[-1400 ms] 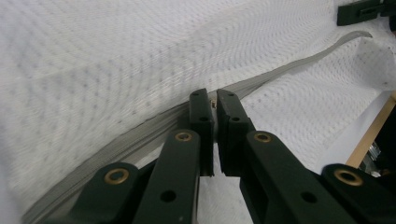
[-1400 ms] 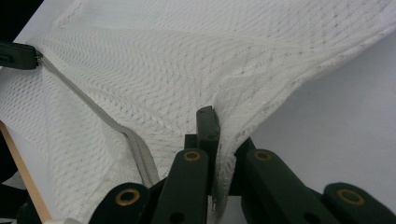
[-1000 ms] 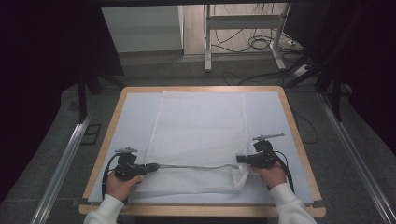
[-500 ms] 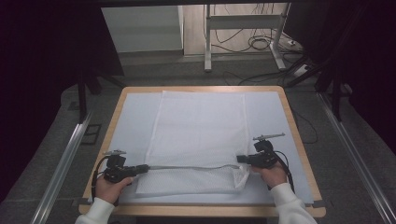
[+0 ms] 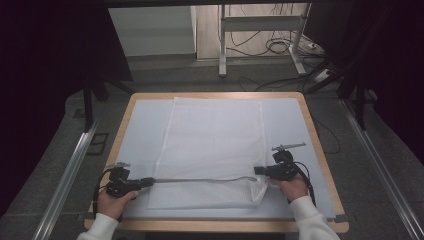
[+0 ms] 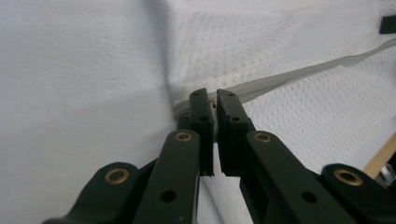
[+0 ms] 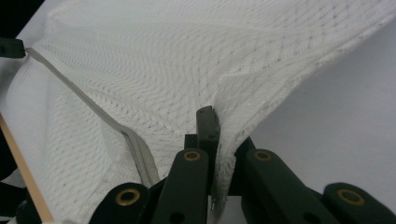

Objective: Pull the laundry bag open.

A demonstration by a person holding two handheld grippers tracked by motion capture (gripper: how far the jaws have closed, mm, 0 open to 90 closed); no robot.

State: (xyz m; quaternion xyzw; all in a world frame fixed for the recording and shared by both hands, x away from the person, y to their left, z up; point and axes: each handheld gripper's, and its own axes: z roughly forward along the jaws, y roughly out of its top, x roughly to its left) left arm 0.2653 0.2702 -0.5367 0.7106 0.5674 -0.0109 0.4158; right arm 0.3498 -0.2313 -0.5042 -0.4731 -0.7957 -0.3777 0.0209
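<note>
A white mesh bag [image 5: 215,140] lies flat on the table, its grey zipper [image 5: 200,180] running across near the front edge. My left gripper [image 5: 150,181] is at the zipper's left end, at the bag's left edge. In the left gripper view the left gripper [image 6: 215,95] is shut on the small zipper pull [image 6: 213,103], and the zipper tape [image 6: 289,79] stretches away to the right. My right gripper [image 5: 257,171] is at the zipper's right end. There the right gripper [image 7: 215,114] is shut on a fold of the mesh bag [image 7: 187,60] beside the zipper [image 7: 135,144].
The bag rests on a pale mat [image 5: 140,130] covering a wooden table [image 5: 320,150]. Metal rails [image 5: 70,170] run along both sides of the table. A desk frame with cables [image 5: 260,45] stands beyond the far edge, with dark curtains on both sides.
My left gripper has moved a little to the left and toward the front edge, taking the zipper pull with it. The right gripper has stayed put.
</note>
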